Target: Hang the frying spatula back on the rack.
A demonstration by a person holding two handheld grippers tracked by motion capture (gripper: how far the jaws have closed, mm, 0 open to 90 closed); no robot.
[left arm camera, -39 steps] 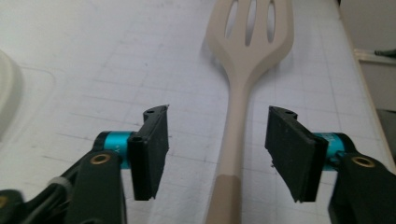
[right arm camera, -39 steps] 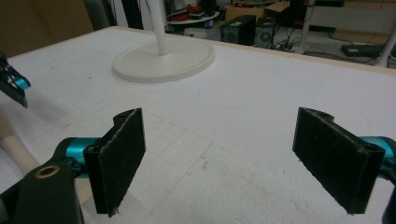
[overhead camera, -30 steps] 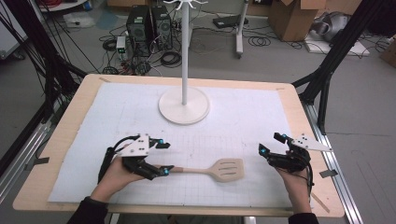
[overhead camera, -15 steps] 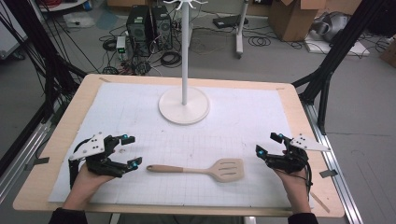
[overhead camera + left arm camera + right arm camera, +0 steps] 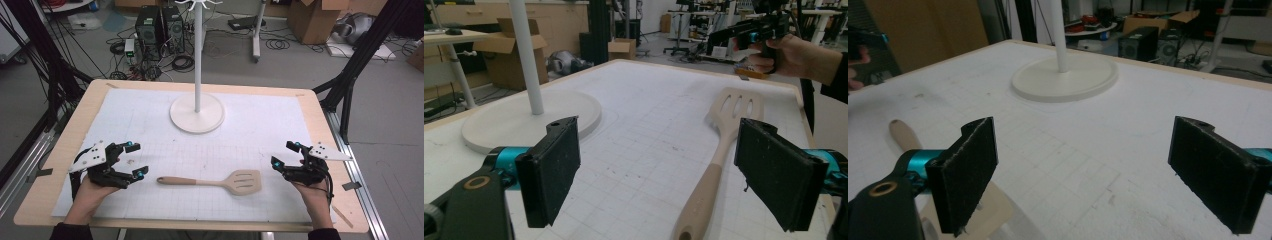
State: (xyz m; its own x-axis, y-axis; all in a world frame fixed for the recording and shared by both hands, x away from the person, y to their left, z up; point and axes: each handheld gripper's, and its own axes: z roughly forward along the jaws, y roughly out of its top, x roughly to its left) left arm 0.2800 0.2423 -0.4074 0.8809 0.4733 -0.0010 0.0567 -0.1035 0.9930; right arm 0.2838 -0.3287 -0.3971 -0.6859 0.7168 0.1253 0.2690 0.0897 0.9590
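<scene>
Your left gripper (image 5: 131, 160) has its jaws spread wide and empty, just left of the handle end of the wooden slotted spatula (image 5: 220, 182). Your right gripper (image 5: 285, 155) is likewise released, just beside the blade. The spatula lies flat on the white gridded mat (image 5: 260, 125), the white stand's round base (image 5: 197, 113) beyond.

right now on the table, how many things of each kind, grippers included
spatula: 1
white stand: 1
white grid mat: 1
grippers: 2, left gripper and right gripper, both open and apart from the spatula
total: 5
</scene>
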